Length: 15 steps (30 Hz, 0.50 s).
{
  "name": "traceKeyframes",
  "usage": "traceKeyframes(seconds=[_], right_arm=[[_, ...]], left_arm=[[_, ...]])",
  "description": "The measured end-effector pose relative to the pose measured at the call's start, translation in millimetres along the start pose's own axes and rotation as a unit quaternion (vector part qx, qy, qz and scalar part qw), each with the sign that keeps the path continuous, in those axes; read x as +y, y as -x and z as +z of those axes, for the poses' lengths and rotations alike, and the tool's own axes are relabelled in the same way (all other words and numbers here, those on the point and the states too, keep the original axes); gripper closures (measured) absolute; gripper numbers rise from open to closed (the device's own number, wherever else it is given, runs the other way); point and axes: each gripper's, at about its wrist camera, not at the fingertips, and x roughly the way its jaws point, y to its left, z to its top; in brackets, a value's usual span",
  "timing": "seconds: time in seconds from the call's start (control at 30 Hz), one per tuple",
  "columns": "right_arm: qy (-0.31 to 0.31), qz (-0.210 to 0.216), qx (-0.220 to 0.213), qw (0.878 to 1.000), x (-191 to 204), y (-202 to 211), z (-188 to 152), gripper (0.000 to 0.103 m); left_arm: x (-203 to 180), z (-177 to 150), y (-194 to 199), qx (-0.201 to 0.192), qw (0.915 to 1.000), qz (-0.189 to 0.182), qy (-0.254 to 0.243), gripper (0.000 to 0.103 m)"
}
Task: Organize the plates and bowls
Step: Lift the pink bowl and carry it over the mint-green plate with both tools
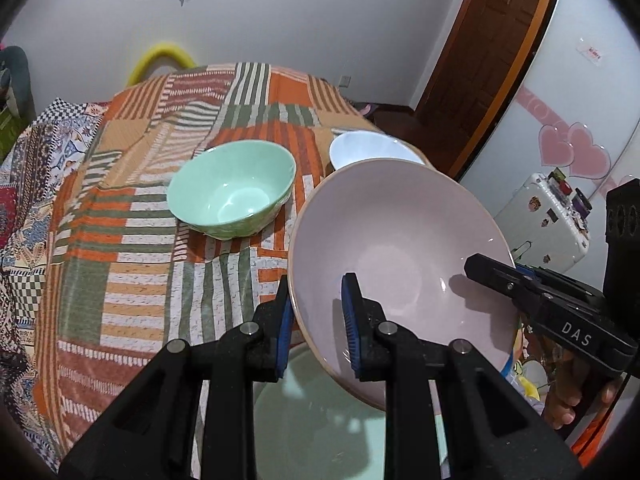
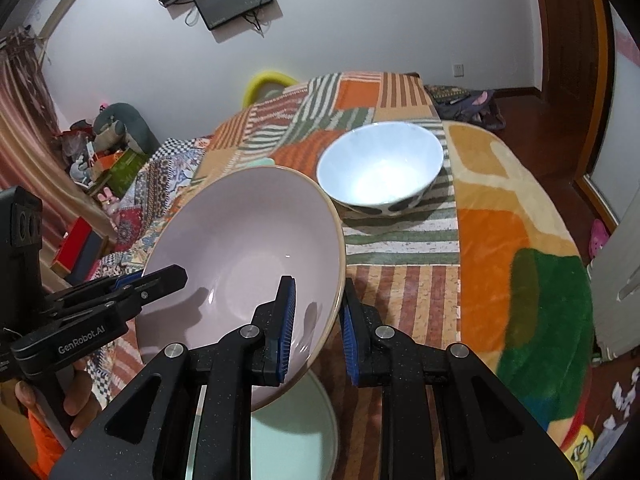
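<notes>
A wide pink bowl (image 1: pixel 400 248) is held tilted in the air between both grippers. My left gripper (image 1: pixel 316 332) is shut on its left rim; my right gripper (image 2: pixel 318 330) is shut on its right rim. The right gripper also shows in the left wrist view (image 1: pixel 504 280), and the left gripper shows in the right wrist view (image 2: pixel 152 280). Below the pink bowl (image 2: pixel 240 256) lies a pale green plate (image 1: pixel 320 420), also seen in the right wrist view (image 2: pixel 292 428). A green bowl (image 1: pixel 232 188) and a white bowl with dark spots (image 2: pixel 380 168) stand on the striped patchwork cloth (image 1: pixel 140 260).
The white bowl (image 1: pixel 372 150) peeks out behind the pink bowl. The cloth covers a bed whose right side carries an orange and green blanket (image 2: pixel 520 240). A white suitcase (image 1: pixel 540 220) and a wooden door (image 1: pixel 488 40) are to the right. Toys are piled at the far left (image 2: pixel 100 152).
</notes>
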Motion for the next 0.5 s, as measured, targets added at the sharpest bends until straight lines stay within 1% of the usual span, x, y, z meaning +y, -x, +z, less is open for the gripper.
traceKeyframes(seconds=[0.3,0.5], right_arm=[[0.019,0.009,-0.019,1.0,21.9,16.5,-6.6,0.083],[0.034,0.02,-0.023,0.999,36.5,21.8,-11.9,0.083]], left_arm=[[1.7,-14.3,43.1,-0.025,0.9997,0.006,0.004,0.08],[9.3,-26.2,65.1,-0.034,0.9992,0.015,0.012,0.08]])
